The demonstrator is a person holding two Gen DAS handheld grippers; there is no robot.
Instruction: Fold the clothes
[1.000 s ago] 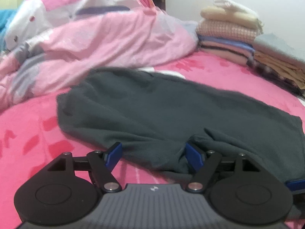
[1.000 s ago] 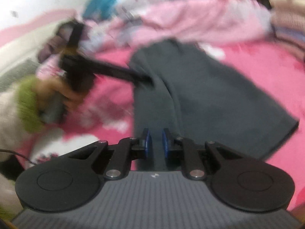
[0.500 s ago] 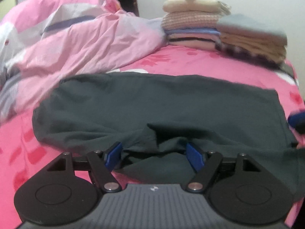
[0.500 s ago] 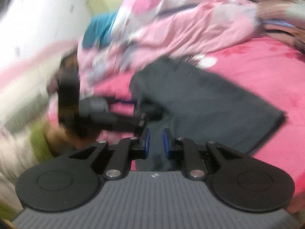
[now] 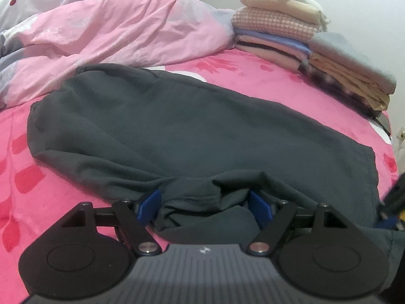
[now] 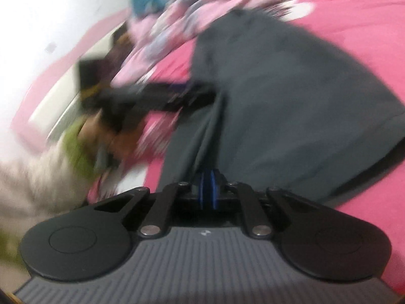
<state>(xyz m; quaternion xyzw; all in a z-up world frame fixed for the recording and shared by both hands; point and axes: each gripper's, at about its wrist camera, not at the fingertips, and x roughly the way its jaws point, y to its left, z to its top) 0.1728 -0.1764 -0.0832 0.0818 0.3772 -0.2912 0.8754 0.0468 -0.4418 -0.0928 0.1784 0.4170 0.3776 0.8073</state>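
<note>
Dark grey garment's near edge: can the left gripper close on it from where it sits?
Probably yes. The left gripper has its jaws open with a bunched fold of the dark grey garment already lying between them, and nothing else in the way. Whether the pads touch the cloth yet is unclear.

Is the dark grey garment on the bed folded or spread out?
Mostly spread: the garment lies flat, only its near edge bunched.

A pink flowered bed point(image 5: 265, 76) fills the room; a crumpled quilt point(image 5: 114, 33) lies at 11 o'clock, a white wall point(image 5: 354, 5) at 1 o'clock
</note>
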